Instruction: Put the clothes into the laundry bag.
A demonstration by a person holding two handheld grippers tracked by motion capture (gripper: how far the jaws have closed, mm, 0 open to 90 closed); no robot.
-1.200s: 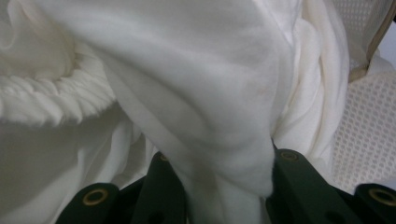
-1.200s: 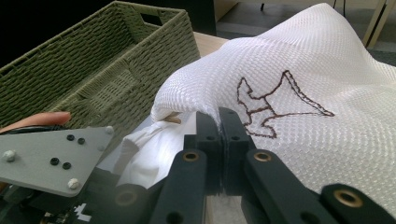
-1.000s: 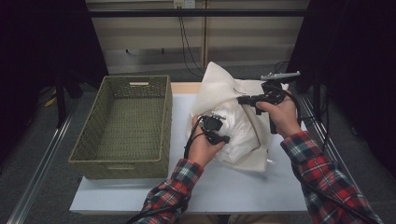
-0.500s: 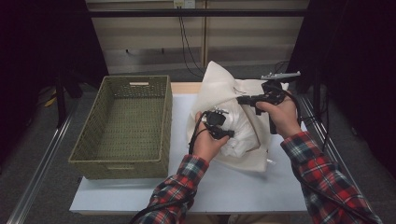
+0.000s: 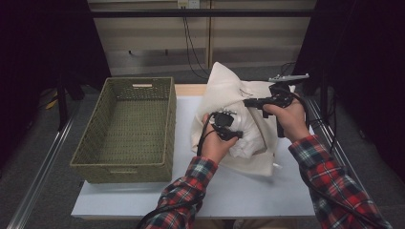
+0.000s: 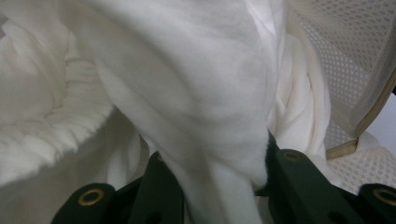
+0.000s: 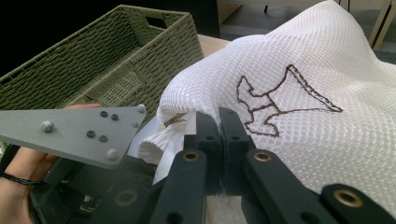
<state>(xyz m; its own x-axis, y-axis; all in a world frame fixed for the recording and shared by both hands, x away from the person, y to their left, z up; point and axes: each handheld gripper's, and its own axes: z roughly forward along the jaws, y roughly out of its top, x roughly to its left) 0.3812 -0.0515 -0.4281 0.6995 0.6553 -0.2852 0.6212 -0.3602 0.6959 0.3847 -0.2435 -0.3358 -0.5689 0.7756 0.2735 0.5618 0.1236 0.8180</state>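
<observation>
white mesh laundry bag point(image 5: 224, 95) stands slumped on the tabletop point(image 5: 191, 191), right of centre, its top corner pulled up into a peak. honeycomb weave, cream binding along the opening edge, brown outline drawing stitched on one side point(image 7: 280, 100). the mouth gapes toward the person, lower flap lying flat. a soft white garment point(image 5: 248, 138) sits bunched inside and spills out of the opening; thick fleecy folds point(image 6: 196, 93), rumpled, one fold drawn out as a ridge, one corner poking out under the mesh edge point(image 7: 161, 140).
</observation>
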